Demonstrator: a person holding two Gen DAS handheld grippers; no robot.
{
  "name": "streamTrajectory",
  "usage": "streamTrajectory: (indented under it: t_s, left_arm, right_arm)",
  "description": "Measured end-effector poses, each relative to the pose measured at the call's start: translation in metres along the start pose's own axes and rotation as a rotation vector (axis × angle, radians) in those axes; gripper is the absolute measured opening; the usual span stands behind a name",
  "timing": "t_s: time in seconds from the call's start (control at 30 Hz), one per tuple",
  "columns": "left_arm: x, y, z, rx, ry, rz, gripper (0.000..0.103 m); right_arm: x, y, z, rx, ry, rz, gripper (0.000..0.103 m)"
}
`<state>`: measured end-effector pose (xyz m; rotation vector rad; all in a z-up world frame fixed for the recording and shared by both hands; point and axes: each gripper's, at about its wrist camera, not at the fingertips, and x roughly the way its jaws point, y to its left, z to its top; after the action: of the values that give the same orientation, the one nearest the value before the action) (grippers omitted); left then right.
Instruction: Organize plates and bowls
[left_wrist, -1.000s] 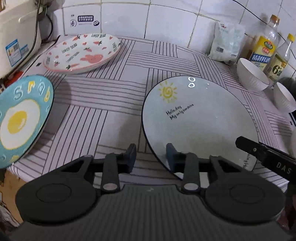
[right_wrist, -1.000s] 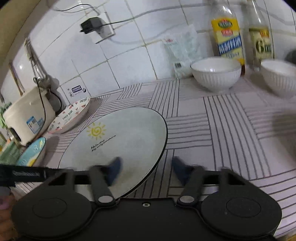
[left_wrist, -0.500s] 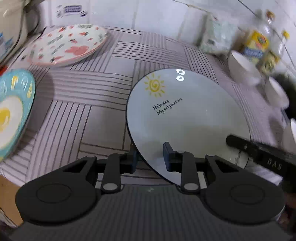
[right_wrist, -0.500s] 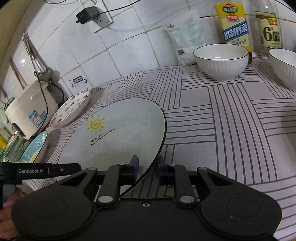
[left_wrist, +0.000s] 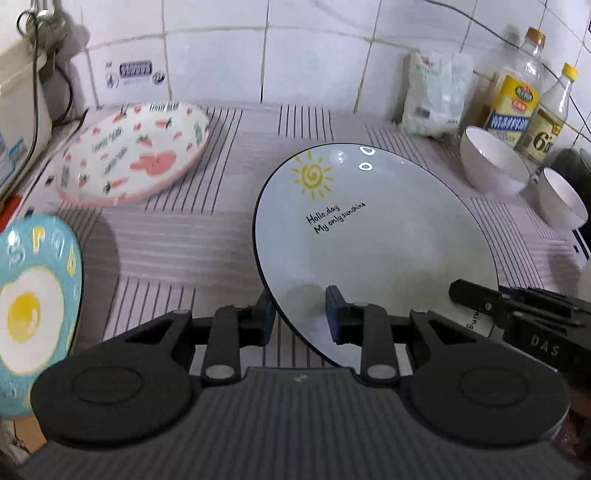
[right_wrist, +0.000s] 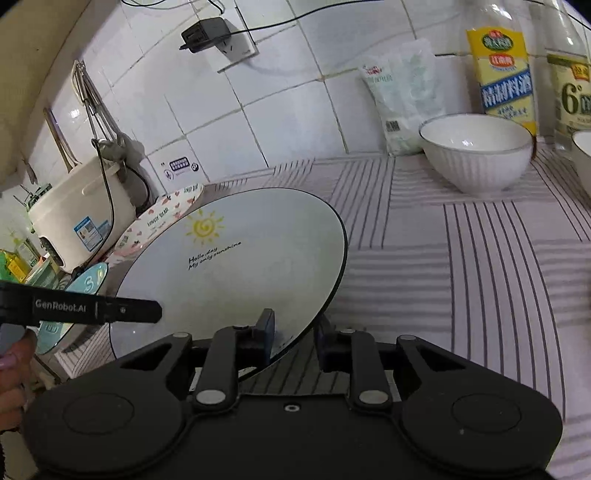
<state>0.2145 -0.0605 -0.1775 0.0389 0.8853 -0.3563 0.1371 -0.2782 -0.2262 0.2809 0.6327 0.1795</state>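
Right gripper (right_wrist: 293, 338) fingers (right_wrist: 264, 332) clamp the sun plate (right_wrist: 236, 266) rim.

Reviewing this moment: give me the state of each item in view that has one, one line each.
Left tongs: shut on the sun plate's rim.
Right tongs: shut on the same plate's rim.
Sun plate: held, tilted.
Rabbit plate: on the counter, free.
Egg plate: at the counter's edge.
Ribbed bowl: upright, empty.
Second bowl: upright, empty.

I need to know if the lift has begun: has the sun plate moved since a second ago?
Yes. The sun plate, pinched at its rim by both grippers, has tilted up off the counter; in the right wrist view its far edge now overlaps the pink plate.
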Motion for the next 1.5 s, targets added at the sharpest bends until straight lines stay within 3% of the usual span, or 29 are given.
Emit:
streamTrajectory:
  t_s: [0.1,0.2,0.47,0.8,1.3,1.5]
  left_arm:
    - [0.014,-0.001,0.015,0.016,-0.044,0.005,0.027]
    - [0.035,0.005,0.032,-0.043,-0.044,-0.027,0.027]
    - [0.066,0.013,0.073,-0.032,-0.072,-0.055,0.027]
    - [0.115,0.019,0.093,-0.045,-0.011,-0.036,0.028]
    - [0.111,0.015,0.096,-0.082,0.048,0.008,0.033]
    - [0.081,0.018,0.089,-0.076,0.050,0.022,0.043]
  right_arm:
    - [0.008,-0.005,0.013,0.013,-0.041,0.000,0.028]
    - [0.023,-0.019,0.028,0.042,-0.044,0.028,0.028]
    - [0.052,-0.027,0.074,-0.031,-0.075,-0.039,0.028]
    - [0.101,-0.034,0.098,-0.022,-0.025,-0.089,0.029]
    - [0.112,-0.016,0.104,-0.057,0.031,-0.222,0.038]
    - [0.083,-0.006,0.098,-0.065,-0.023,-0.223,0.054]
